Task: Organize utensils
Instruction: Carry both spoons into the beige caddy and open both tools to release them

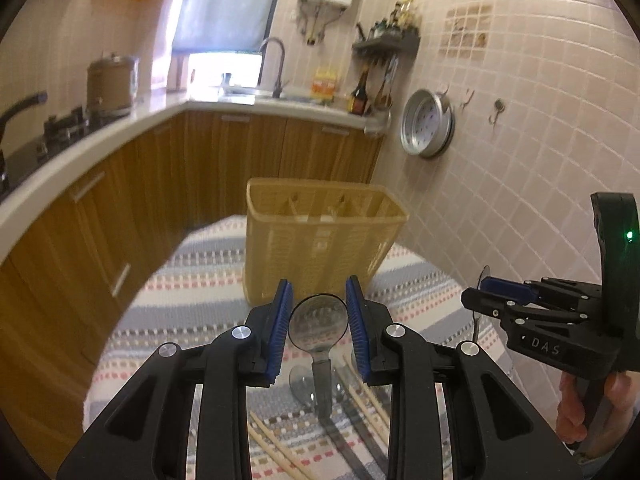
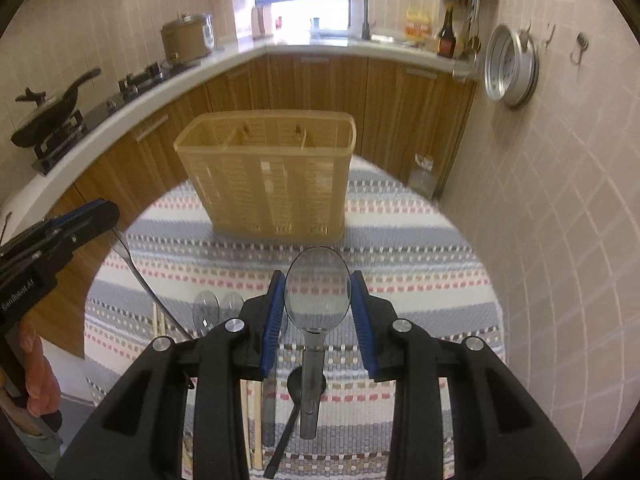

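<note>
Both tongs we hold are clamped on spoons: left gripper (image 1: 319, 312) grips a shiny round metal spoon (image 1: 318, 326), right gripper (image 2: 318, 304) an oval one (image 2: 317, 296). Ahead, mid-frame, the slotted tan plastic basket (image 2: 276, 184) stands on woven striped cloth (image 2: 420, 248).

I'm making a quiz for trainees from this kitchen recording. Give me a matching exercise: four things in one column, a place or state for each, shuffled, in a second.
Things:
1. clear spoon
2. yellow basket
3. chopsticks
4. round metal lid

Places or states:
A. hanging on the tiled wall
B. standing upright at the far side of the striped tablecloth
C. held between the pads of the right gripper
D. lying flat on the cloth

Pairs: 1-C, 2-B, 3-D, 4-A
</note>
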A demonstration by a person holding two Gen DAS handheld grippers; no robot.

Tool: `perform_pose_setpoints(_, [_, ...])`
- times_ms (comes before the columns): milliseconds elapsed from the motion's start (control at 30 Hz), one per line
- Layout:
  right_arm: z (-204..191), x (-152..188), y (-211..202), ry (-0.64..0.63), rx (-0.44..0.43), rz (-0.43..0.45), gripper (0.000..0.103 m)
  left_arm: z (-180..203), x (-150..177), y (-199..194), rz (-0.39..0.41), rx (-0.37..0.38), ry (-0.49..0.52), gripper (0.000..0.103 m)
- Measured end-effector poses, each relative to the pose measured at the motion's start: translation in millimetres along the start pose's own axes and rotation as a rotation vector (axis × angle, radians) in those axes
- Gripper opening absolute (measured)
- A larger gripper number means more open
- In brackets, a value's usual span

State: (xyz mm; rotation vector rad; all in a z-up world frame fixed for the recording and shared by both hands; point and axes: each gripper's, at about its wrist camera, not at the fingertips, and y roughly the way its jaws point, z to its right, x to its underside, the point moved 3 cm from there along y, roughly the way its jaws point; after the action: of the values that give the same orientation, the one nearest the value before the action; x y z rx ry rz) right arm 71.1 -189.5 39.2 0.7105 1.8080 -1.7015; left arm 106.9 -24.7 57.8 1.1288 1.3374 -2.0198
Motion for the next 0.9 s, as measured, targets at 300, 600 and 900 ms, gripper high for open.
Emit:
perform_pose_setpoints(300, [5,-59,-44,0.041,0.018,0.249,0.03,1,-62,-21,0.156,0.0,0.034,0.026])
perform_pose_setpoints(600, [11,-129,-15,0.062,0.013,0.373,0.03,-15,-132,-2,0.233,-0.033,0.044,0.026])
perform_pose_setpoints(900, [21,-175,31,0.092,-0.016,0.413,0.03,-24,-169,30,0.256,-0.052,0.061,0.026])
